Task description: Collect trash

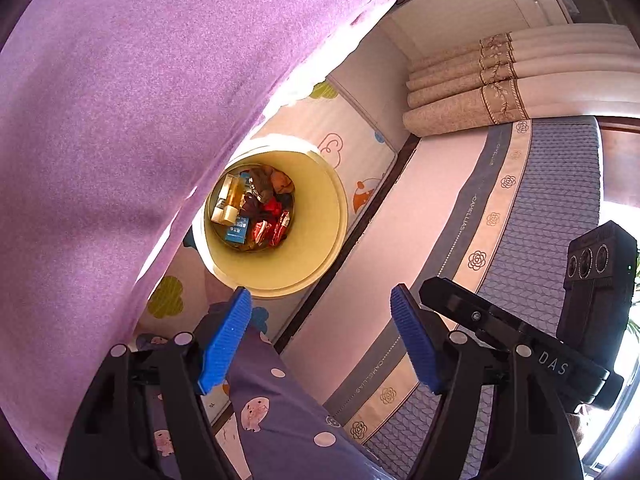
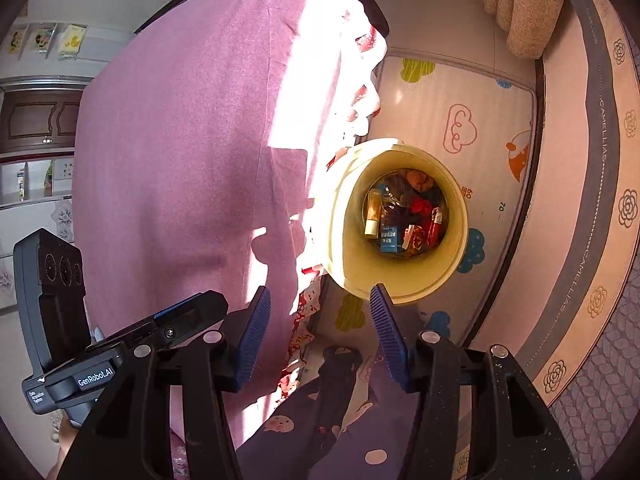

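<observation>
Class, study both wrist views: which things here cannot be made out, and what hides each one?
- Left wrist view: near rim of the yellow bin is behind the purple bedding.
- Right wrist view: the bin's left wall is behind that bedding.
- Both views: wrappers in the bin are too small to read.
- Floor mat: partly covered by bin and bedding.

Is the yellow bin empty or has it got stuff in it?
Not empty. The round pale-yellow plastic bin has wrappers, a small blue box and a bottle on its bottom.

trash [image 1: 256, 208] in bin [image 1: 316, 216] on mat [image 1: 352, 148]
</observation>
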